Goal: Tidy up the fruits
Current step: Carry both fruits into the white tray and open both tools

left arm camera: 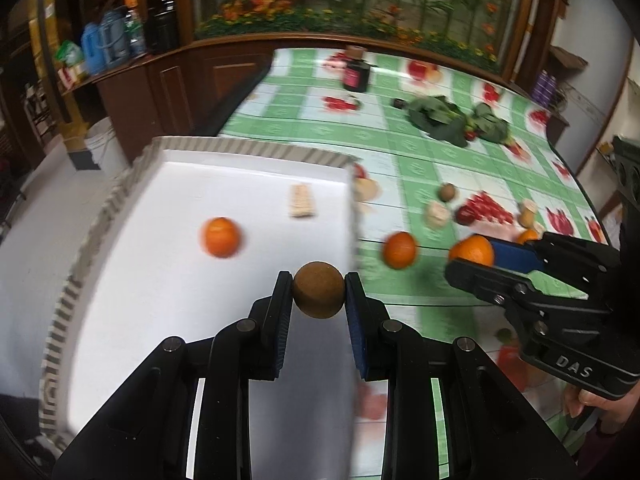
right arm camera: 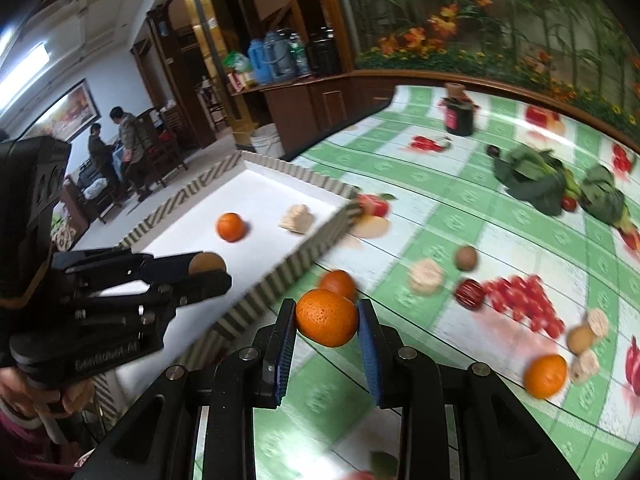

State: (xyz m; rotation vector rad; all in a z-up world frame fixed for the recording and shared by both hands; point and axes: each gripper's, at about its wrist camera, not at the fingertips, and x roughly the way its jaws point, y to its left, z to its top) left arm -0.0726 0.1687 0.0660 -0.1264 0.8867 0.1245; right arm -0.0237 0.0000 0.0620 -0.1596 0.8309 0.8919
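1. Table: green checked cloth, with loose fruit scattered on it.
2. Tray: white, ribbed rim, at the table's left edge; holds 1 orange and 1 pale block.
3. Right gripper: fingers closed on a second orange, above the cloth just beside the tray's rim.
4. Left gripper: fingers closed on a brown round fruit, above the tray.
5. Step, as judged: carrying fruit to the tray. Next: lower each piece and part the fingers.
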